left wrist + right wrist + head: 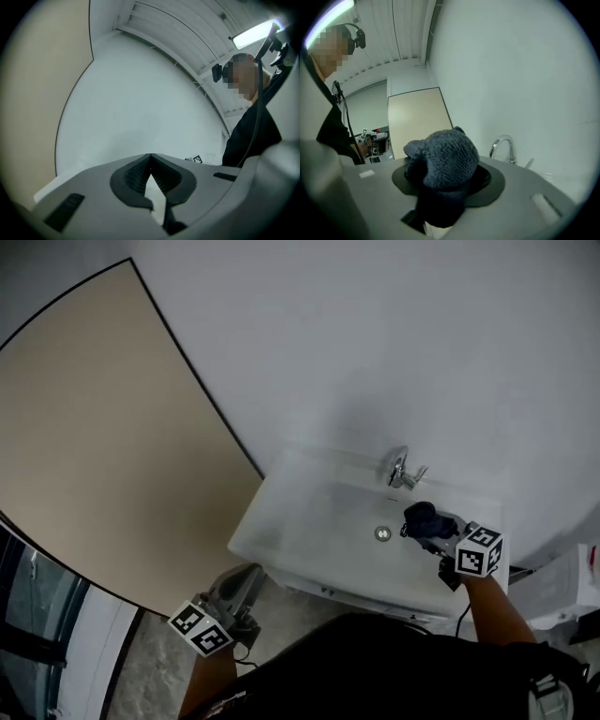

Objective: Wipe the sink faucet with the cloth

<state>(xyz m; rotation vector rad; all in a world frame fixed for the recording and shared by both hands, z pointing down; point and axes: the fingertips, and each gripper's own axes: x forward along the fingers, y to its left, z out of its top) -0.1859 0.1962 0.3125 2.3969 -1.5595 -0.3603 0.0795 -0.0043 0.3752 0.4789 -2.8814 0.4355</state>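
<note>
Squeezing a dark blue knitted cloth point(443, 161) with the right gripper point(433, 529), jaws pinched on its lower part. Bunched up into a round lump, poking out past the tips. Hangs over the white sink point(258, 526), on the right side of the bowl. Near the shiny faucet point(401, 470) but not touching it. A little way right of the drain point(382, 533) too.

Looks soft and squishy, like a woolly hat. Probably very light. Bends and folds easily, so no worry about breaking. Likely not slippery either, with all those fuzzy bumps to grip. Might flop or slide out bit by bit if pinched only at an edge. Best to hold a thick bunch of it, deep between the pads, with a fat puff left sticking out in front for rubbing. Held just about that way here.

Should wrap nicely round the thin curved pipe of the faucet when pushed on. Probably needs only a gentle push on smooth metal like that. Better to watch for hard gripper tips bumping the metal once squashed flat.

Down low at the left, below the front edge of the sink, the left gripper point(234, 592): shut tight, jaws together, nothing in between. Pointing toward the plain white wall point(140, 108). Not helping yet.
</note>
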